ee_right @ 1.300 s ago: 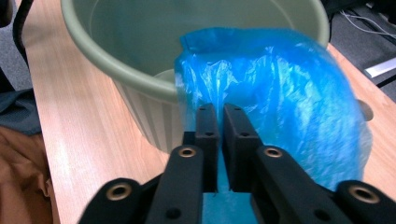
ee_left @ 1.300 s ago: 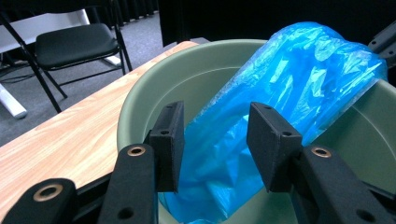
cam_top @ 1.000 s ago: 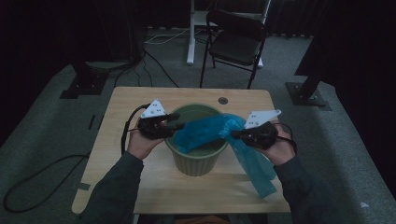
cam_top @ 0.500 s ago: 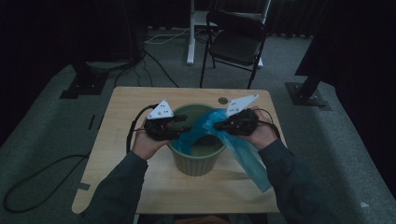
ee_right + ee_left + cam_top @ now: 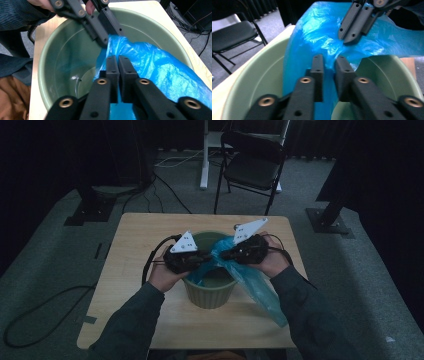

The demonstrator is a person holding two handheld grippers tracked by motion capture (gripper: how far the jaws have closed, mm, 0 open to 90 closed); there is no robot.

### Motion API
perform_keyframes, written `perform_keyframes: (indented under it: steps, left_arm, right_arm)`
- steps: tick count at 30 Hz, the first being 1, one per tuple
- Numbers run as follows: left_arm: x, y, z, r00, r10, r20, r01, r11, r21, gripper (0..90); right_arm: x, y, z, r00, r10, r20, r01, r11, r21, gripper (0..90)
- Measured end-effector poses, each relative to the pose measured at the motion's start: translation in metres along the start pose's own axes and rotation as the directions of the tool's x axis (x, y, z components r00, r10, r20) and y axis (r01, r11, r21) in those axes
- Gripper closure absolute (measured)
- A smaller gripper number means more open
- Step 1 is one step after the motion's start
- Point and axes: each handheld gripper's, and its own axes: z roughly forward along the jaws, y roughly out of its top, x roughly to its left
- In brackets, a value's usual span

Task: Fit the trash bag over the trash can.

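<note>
Here the blue plastic bag lies draped across the mouth of the green bucket at the middle of the high view, one end dipping inside and the rest trailing over the rim toward the lower right, down onto the wooden table. We have both tools on it above the opening. Our left gripper has just been closing, and in its own view the jaws stand a narrow gap apart with a fold of the film pinched between them. Our right gripper has just eased open a touch, yet its jaws sit almost together with the film caught between the pads. We judge the two grips sit close together so that we can find the bag's mouth and pull its layers apart to line the bucket. The bucket stands near the table's centre, its rim well away from every edge, so there is bare wood on the left and at the top for spreading our hands. A folding chair stands beyond the far edge, well apart.
</note>
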Motion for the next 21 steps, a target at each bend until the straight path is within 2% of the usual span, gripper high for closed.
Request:
perform_keyframes:
  steps: [3,6,10,16,21]
  left_arm:
    - [0.002,-0.002,-0.003,0.9999,-0.006,-0.015,0.006,0.9999,-0.008,87.9]
    - [0.004,-0.005,-0.007,0.9994,-0.018,-0.029,0.017,0.9998,-0.012,88.2]
    - [0.009,-0.012,-0.014,0.9979,-0.042,-0.050,0.041,0.9990,-0.018,88.2]
    - [0.016,-0.020,-0.022,0.9943,-0.073,-0.078,0.071,0.9971,-0.027,88.2]
    - [0.021,-0.023,-0.024,0.9914,-0.090,-0.095,0.088,0.9957,-0.029,88.3]
  right_arm:
    - [-0.001,-0.003,-0.006,0.9999,0.011,-0.005,-0.011,1.000,-0.019,76.4]
    - [-0.001,-0.005,-0.016,0.9996,0.023,0.019,-0.022,0.999,-0.034,72.1]
    - [0.000,-0.010,-0.035,0.9975,0.035,0.061,-0.031,0.997,-0.065,71.6]
    - [-0.002,-0.036,-0.061,0.9884,0.110,0.104,-0.100,0.990,-0.096,69.6]
    - [0.007,-0.057,-0.065,0.9867,0.127,0.101,-0.119,0.989,-0.087,70.8]
